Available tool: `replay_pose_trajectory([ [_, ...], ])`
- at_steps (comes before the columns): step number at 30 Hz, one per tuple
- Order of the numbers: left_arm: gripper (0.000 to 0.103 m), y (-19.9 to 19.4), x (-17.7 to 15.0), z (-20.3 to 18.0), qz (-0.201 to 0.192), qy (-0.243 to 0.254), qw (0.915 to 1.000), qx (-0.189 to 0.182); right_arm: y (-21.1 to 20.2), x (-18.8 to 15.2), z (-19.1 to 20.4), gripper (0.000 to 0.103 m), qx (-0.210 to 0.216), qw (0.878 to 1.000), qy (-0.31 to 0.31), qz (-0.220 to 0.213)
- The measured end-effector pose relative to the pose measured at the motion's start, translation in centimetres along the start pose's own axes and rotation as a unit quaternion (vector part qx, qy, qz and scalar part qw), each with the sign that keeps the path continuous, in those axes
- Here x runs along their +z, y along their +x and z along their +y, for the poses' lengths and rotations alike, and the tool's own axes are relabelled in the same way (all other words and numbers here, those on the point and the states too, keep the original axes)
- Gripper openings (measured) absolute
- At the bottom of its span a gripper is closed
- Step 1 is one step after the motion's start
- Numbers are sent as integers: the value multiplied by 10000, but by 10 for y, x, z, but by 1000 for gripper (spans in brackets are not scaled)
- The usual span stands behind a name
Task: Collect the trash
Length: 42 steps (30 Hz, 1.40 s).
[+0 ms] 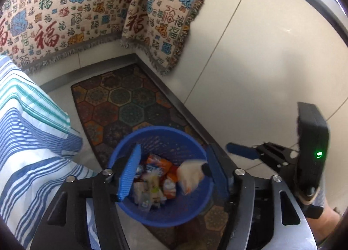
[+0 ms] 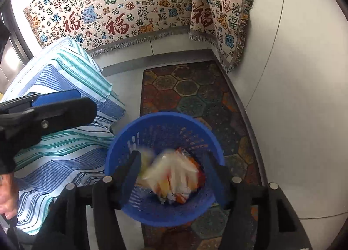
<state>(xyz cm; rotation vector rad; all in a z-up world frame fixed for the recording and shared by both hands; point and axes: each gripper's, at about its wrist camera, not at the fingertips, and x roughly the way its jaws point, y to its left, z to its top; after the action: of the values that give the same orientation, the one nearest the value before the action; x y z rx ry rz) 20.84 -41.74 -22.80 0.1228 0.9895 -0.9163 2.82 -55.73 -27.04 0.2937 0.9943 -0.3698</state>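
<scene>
A blue perforated plastic basket (image 1: 195,213) stands on a patterned mat and holds several snack wrappers (image 1: 152,187). My left gripper (image 1: 174,171) is open right above it, with nothing between its fingers. A pale wrapper (image 1: 190,176) shows blurred in the air over the basket's right side. In the right wrist view the basket (image 2: 152,213) lies below my right gripper (image 2: 171,167), which is open. A blurred pale and orange wrapper (image 2: 171,176) is between its fingers, over the basket, and touches neither finger. The right gripper also shows at the right of the left wrist view (image 1: 241,152).
A table with a blue and green striped cloth (image 2: 65,119) stands just left of the basket. The hexagon-patterned mat (image 2: 184,89) runs to the wall. A printed fringed cloth (image 2: 130,10) hangs on the walls. The left gripper (image 2: 54,97) crosses the left side.
</scene>
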Motion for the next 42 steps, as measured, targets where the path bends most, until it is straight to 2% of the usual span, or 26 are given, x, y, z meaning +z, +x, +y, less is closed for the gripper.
replay_pose_trajectory([
  [2,69,-8,-1,-1,-50,35,10000,28,-9,2,-4,79,-114,9998,114,-79],
  [5,85,-31,-3,-10,-144,281,9990,331,-38,1,-11,83,-231,9981,486,-289],
  [7,102,-53,-6,-17,-190,425,9978,472,-63,-2,-12,85,-311,9964,696,-367],
  [8,103,-65,-9,-22,-214,490,9971,534,-77,-5,-11,89,-422,9951,807,-397],
  [12,103,-105,-29,-33,-482,601,9943,732,-119,-28,3,91,-725,9906,1115,-326],
  [17,103,-121,-58,-51,-148,846,9914,989,-150,-65,17,91,-1019,9839,1431,-326],
  [23,103,-130,-77,-67,-26,1016,9861,1316,-183,-96,25,91,-1491,9755,1540,-501],
  [30,103,-132,-81,-64,205,840,9877,1302,-192,-92,39,91,-1404,9806,1249,-563],
  [42,103,-140,-79,-54,133,702,9870,1437,-190,-89,54,91,-1309,9839,1098,-528],
])
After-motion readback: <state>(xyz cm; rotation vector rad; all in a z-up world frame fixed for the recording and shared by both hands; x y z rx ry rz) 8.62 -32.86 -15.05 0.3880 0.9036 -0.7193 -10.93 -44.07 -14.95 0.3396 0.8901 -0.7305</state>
